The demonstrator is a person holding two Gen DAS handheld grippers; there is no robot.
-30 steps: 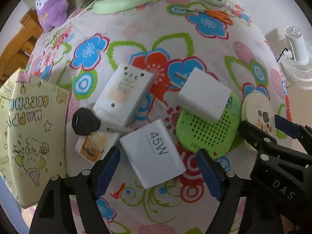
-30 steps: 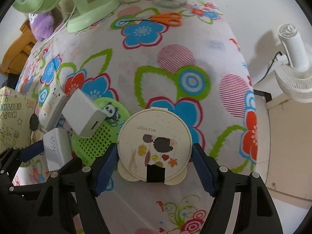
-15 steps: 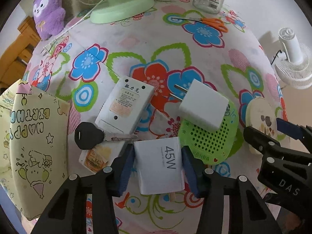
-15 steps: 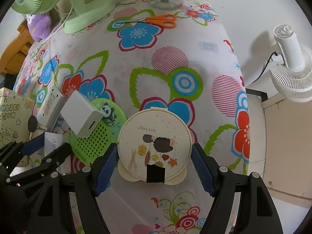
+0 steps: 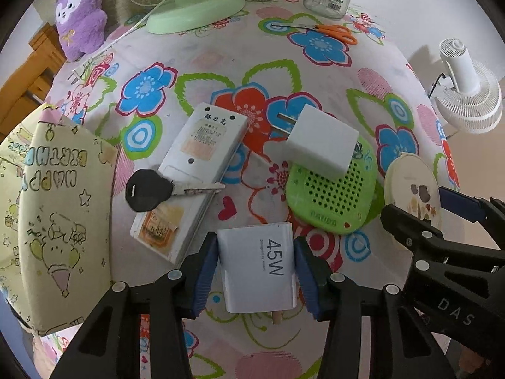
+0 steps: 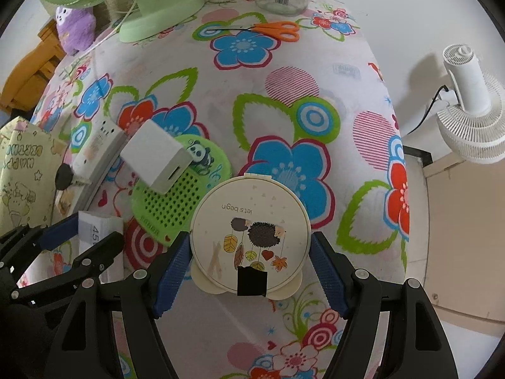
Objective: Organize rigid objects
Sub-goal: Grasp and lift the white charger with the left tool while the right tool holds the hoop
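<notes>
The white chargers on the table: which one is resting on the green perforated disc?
The plain white charger, unlabelled, with its prongs pointing away. It leans on the green disc. The other, the 45W charger, is clamped in the left gripper.

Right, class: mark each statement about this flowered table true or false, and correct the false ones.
1. The left gripper is clamped on the 45W charger. True.
2. The right gripper holds the orange scissors. False: it grips the round hedgehog case; the scissors lie at the far end.
3. The black-headed key lies on the long white box. True.
4. The plain white charger rests partly on the green panda disc. True.
5. The purple plush toy sits on the panda disc. False: it is by the table's far left corner.
</notes>
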